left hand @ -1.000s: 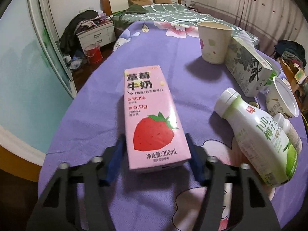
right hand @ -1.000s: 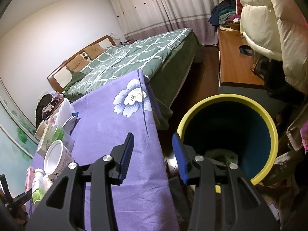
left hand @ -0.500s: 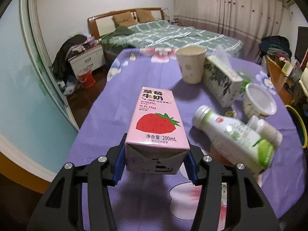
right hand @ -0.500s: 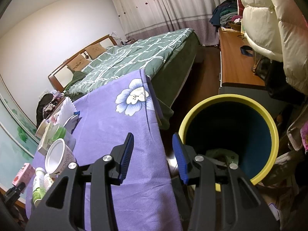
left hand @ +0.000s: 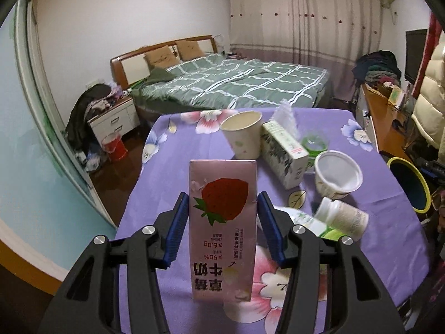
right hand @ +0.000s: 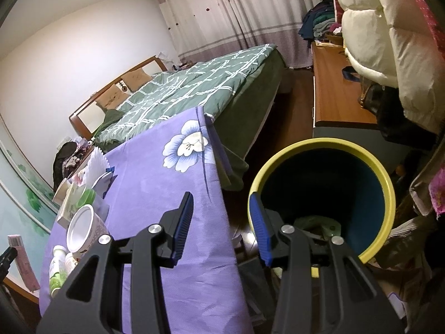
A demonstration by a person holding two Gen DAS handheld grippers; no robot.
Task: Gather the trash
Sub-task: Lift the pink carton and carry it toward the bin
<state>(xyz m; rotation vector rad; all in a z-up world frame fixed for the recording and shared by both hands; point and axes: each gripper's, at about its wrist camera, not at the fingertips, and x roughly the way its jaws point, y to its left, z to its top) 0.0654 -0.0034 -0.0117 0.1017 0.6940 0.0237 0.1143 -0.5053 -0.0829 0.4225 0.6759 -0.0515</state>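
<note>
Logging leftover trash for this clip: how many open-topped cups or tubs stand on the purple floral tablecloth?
2: a tall cream paper cup at the far middle beside the tissue box, and a squat white plastic tub nearer the right edge. Others may be hidden.

Green-quilted bed [left hand: 233,86], white walls, striped curtains [left hand: 303,19], wooden desk [right hand: 336,89]

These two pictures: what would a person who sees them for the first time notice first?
First, the pink strawberry milk carton, clamped in the left tool and lifted above the purple tablecloth. Next, the yellow-rimmed bin, beside the table and under the empty, open right tool, with some trash at its bottom.
</note>
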